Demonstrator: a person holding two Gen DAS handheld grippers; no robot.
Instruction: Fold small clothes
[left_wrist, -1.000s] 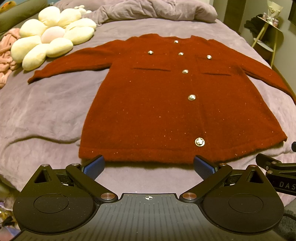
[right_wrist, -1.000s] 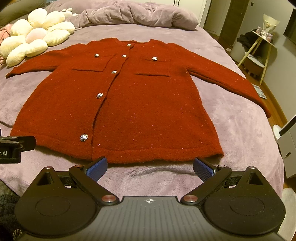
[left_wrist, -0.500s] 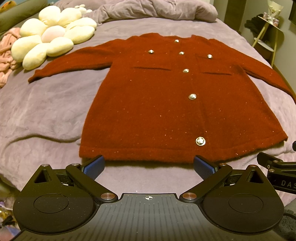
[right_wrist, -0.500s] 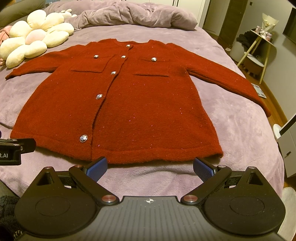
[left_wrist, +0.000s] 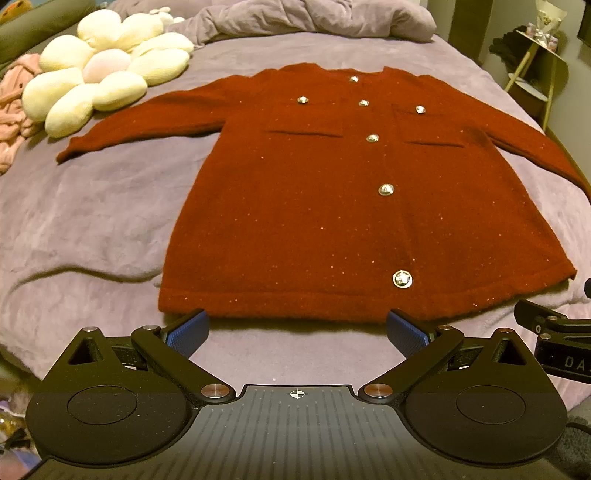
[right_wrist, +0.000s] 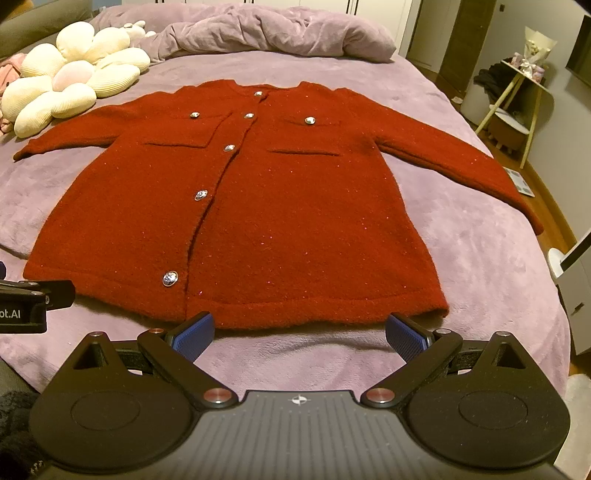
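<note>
A small red knit cardigan (left_wrist: 295, 221) with silver buttons lies flat and face up on the purple bed, sleeves spread to both sides, hem toward me. It also shows in the right wrist view (right_wrist: 295, 221). My left gripper (left_wrist: 297, 330) is open and empty, just short of the hem's left half. My right gripper (right_wrist: 301, 332) is open and empty, just short of the hem's right half. Each gripper's body shows at the edge of the other's view.
A cream flower-shaped cushion (left_wrist: 99, 70) lies at the far left of the purple bedspread (left_wrist: 74, 229). A rumpled purple duvet (right_wrist: 266, 33) is piled at the head. A side table (right_wrist: 517, 99) and the floor are past the bed's right edge.
Both grippers have crept slightly forward toward the hem. The cardigan has not moved.
</note>
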